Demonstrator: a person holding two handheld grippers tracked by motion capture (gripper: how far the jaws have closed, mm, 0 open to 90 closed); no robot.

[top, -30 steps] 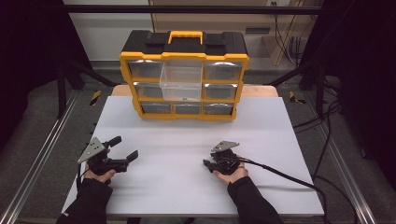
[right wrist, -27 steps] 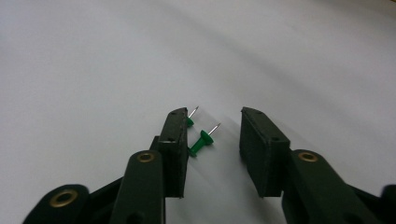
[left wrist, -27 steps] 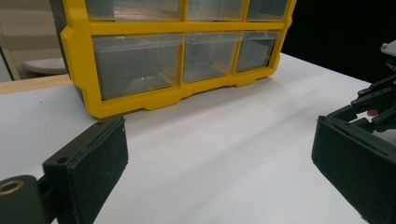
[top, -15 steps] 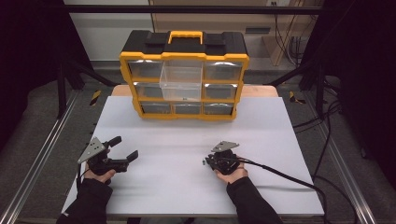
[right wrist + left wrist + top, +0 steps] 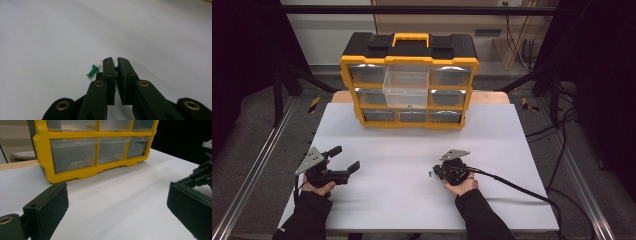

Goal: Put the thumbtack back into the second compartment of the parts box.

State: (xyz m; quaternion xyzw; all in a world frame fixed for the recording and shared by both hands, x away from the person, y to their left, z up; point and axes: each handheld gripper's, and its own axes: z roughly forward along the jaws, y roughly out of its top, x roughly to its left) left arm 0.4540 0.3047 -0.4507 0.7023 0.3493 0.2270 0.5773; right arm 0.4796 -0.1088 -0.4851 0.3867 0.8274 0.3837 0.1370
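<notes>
A yellow and black drawer organizer [image 5: 412,45] stands at the back of the white table [image 5: 412,145], with one clear middle drawer [image 5: 406,85] pulled out. Its lower clear drawers [image 5: 75,173] face the left gripper view. My left gripper [image 5: 347,157] [image 5: 117,205] rests at the front left, open wide with nothing between its jaws. At the front centre my right gripper [image 5: 435,172] [image 5: 115,60] is shut on a small green pushpin [image 5: 116,68], of which just a bit shows between the jaws. A second green pushpin [image 5: 93,71] [image 5: 430,174] lies loose on the table just left of the jaws.
The right gripper's black cable [image 5: 512,185] trails over the table's front right and off its edge. Metal rails [image 5: 257,165] run along both sides of the table. Bare white surface lies between the grippers and the organizer.
</notes>
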